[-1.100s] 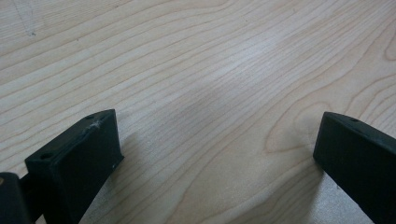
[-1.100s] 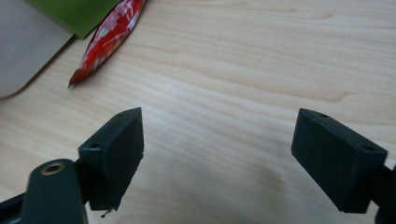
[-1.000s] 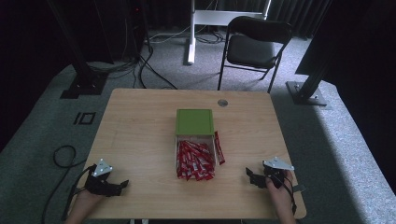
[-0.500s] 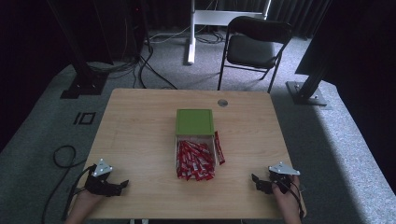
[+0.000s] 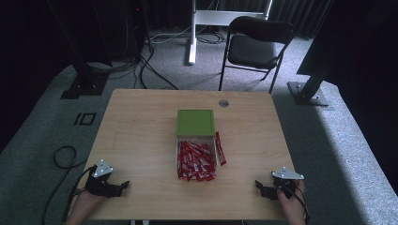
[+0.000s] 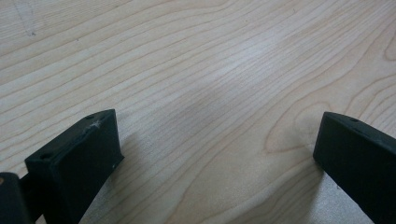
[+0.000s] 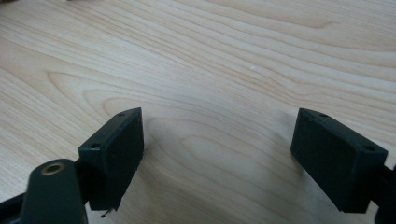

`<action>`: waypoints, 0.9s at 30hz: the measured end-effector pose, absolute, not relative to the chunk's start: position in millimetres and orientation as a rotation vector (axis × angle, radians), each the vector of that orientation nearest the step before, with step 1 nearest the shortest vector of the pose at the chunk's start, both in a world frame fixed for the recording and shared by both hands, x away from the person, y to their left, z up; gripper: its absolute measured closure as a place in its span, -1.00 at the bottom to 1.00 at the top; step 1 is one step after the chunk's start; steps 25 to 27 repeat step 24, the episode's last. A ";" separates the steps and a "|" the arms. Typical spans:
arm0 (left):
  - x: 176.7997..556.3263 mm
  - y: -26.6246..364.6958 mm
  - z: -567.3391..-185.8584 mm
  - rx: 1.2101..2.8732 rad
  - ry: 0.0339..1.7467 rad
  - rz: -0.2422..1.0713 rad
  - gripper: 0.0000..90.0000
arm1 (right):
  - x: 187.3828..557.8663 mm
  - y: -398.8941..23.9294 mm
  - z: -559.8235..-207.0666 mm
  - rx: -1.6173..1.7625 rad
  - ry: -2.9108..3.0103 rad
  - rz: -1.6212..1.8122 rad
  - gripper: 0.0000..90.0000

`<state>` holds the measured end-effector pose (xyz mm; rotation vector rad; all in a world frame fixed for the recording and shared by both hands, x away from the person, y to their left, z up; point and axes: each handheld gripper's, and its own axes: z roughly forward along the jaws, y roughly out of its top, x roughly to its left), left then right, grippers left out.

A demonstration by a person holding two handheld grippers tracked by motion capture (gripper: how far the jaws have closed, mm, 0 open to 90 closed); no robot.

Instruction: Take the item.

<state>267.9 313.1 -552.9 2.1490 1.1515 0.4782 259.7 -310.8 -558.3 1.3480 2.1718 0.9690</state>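
A clear box (image 5: 178,159) full of several red sachets (image 5: 195,161) sits mid-table, its green lid (image 5: 195,122) lying just behind it. One red sachet (image 5: 220,148) lies loose on the wood to the right of the box. My left gripper (image 5: 123,186) rests at the table's near left corner, open, with bare wood between its jaws (image 6: 215,140). At the near right corner my right gripper (image 5: 260,187) stands open too, nothing but wood grain between its jaws (image 7: 217,140). Both are far from the box.
The wooden table (image 5: 141,136) has a small round grommet (image 5: 224,103) near its far edge. A black folding chair (image 5: 256,47) stands behind the table. Cables (image 5: 61,157) trail on the grey carpet at left, and black stand feet (image 5: 309,93) flank the table.
My right gripper has drawn back toward the table's near right corner and a little to the right. The left gripper and the box have stayed put.
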 end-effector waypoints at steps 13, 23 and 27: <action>267.8 313.1 -552.9 2.149 1.152 0.478 -0.97 | 255.0 -307.3 -558.9 1.408 2.123 0.926 -0.73; 267.8 313.1 -552.9 2.150 1.151 0.478 -0.97 | 255.1 -307.3 -559.0 1.408 2.124 0.926 -0.74; 267.8 313.1 -552.9 2.149 1.152 0.478 -0.97 | 255.1 -307.3 -559.0 1.407 2.124 0.926 -0.74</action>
